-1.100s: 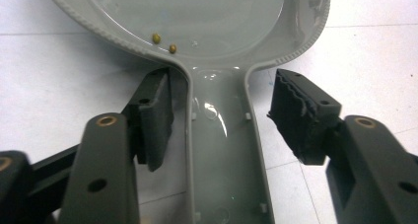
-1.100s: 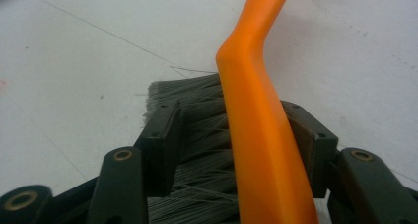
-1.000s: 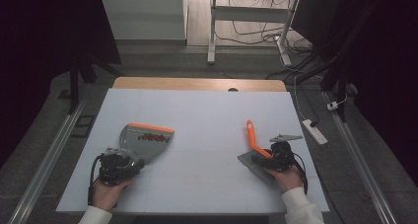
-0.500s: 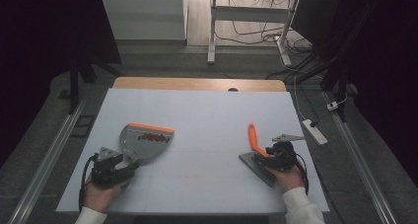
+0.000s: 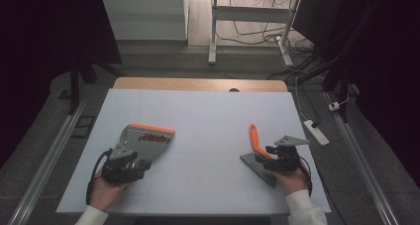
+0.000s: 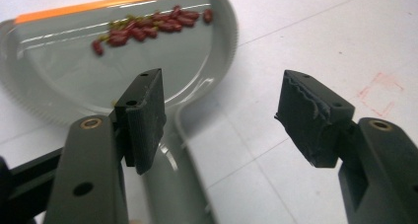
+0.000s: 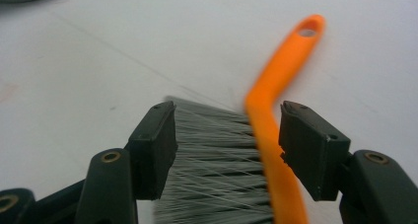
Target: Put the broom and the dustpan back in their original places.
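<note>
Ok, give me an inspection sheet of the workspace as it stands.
Surface: white table, faint red marks.
Job's things: grey dustpan holding red beans; orange-handled brush lying flat.
Clutter: nothing seen.
Grippers: left hand-held gripper open, dustpan handle below its jaws; right hand-held gripper open, pads astride the brush, not pressing.
Cables: gripper leads; floor cables beyond the table.
Surroundings: dark room, power strip, desk legs.

The counter [image 5: 208, 111] lies bare across its whole far half and through the wide middle strip, so a gripper could cross there freely. On the near left the dustpan [image 5: 143, 138] with its beans [image 6: 148, 26] blocks the way; on the near right the brush [image 5: 257, 150] lies in the path, well apart from the dustpan.
</note>
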Available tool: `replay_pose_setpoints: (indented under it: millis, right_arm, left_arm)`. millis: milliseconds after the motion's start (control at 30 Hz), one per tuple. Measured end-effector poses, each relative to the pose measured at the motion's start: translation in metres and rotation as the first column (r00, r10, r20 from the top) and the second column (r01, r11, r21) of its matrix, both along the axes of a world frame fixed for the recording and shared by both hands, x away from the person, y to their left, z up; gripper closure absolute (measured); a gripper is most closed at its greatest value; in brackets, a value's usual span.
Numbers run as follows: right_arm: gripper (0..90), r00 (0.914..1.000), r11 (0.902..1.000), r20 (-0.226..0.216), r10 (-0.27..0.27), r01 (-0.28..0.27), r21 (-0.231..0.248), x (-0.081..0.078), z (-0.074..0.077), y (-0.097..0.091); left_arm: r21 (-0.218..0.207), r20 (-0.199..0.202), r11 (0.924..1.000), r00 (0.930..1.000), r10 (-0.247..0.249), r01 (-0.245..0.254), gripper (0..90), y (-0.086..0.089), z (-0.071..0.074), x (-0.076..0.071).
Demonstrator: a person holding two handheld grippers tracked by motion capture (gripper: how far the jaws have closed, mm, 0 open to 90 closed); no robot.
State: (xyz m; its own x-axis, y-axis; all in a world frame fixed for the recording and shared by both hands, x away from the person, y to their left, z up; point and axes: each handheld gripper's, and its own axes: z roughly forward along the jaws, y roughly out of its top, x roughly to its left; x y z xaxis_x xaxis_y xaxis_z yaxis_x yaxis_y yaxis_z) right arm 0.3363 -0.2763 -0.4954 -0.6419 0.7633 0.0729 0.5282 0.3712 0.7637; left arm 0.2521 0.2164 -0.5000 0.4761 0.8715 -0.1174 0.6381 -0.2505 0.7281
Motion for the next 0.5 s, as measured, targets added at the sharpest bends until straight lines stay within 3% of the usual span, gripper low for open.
replay_pose_setpoints:
  millis: [167,333,500]
  right_arm:
    - [39.8,0.9979,0.998,0.013,0.063,-0.064,0.003,-0.005,0.0,0.005]
    - [39.9,0.9937,0.9942,0.033,0.107,-0.107,0.009,-0.011,0.001,0.01]
    - [39.8,0.9868,0.9876,0.042,0.157,-0.157,-0.002,-0.016,0.0,0.018]
  left_arm:
    - [-0.014,0.003,0.9979,0.998,-0.064,0.064,36.2,-0.007,0.004,0.009]
    - [0.0,-0.01,0.9899,0.9898,-0.142,0.142,36.9,-0.018,0.004,0.02]
    - [0.012,-0.039,0.9822,0.9816,-0.187,0.188,36.9,-0.025,0.001,0.027]
